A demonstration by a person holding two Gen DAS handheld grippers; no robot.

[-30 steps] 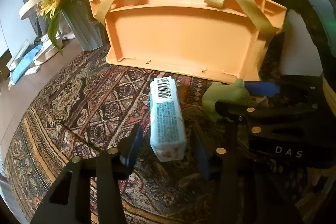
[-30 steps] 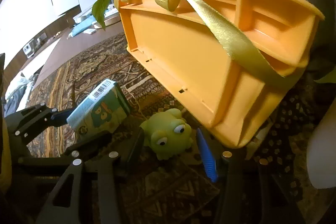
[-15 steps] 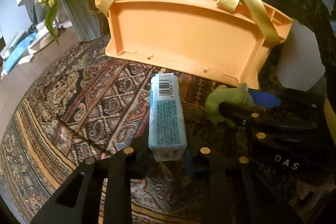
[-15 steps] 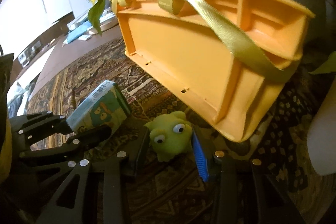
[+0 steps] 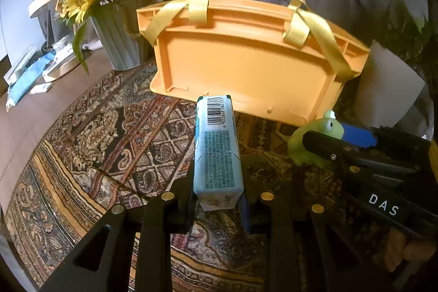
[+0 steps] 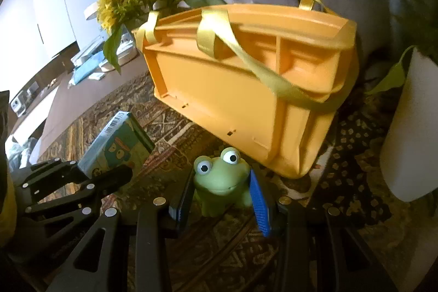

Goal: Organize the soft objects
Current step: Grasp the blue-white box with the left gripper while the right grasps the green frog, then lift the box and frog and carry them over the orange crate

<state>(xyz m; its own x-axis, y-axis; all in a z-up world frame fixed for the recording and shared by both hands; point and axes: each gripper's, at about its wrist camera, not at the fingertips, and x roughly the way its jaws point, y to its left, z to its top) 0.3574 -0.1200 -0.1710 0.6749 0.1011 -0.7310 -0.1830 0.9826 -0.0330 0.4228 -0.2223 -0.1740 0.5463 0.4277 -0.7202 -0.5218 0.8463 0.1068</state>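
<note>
My left gripper (image 5: 217, 205) is shut on a light-blue tissue pack (image 5: 217, 152) with a barcode, held off the patterned cloth; the pack also shows in the right wrist view (image 6: 117, 147). My right gripper (image 6: 223, 199) is shut on a green rubber frog (image 6: 221, 178), lifted above the cloth; the frog also shows in the left wrist view (image 5: 314, 138). An orange plastic basket (image 5: 246, 67) with yellow ribbon handles stands just behind both, and it shows in the right wrist view (image 6: 246, 89).
A grey vase of sunflowers (image 5: 117, 43) stands left of the basket. A white pot with a plant (image 6: 408, 127) stands right of it. Small items lie on the brown table (image 5: 30, 78) at far left. A patterned cloth (image 5: 109, 141) covers the surface.
Both grippers closed, the left on the tissue pack and the right on the frog. Both then rose, lifting their objects off the cloth.
</note>
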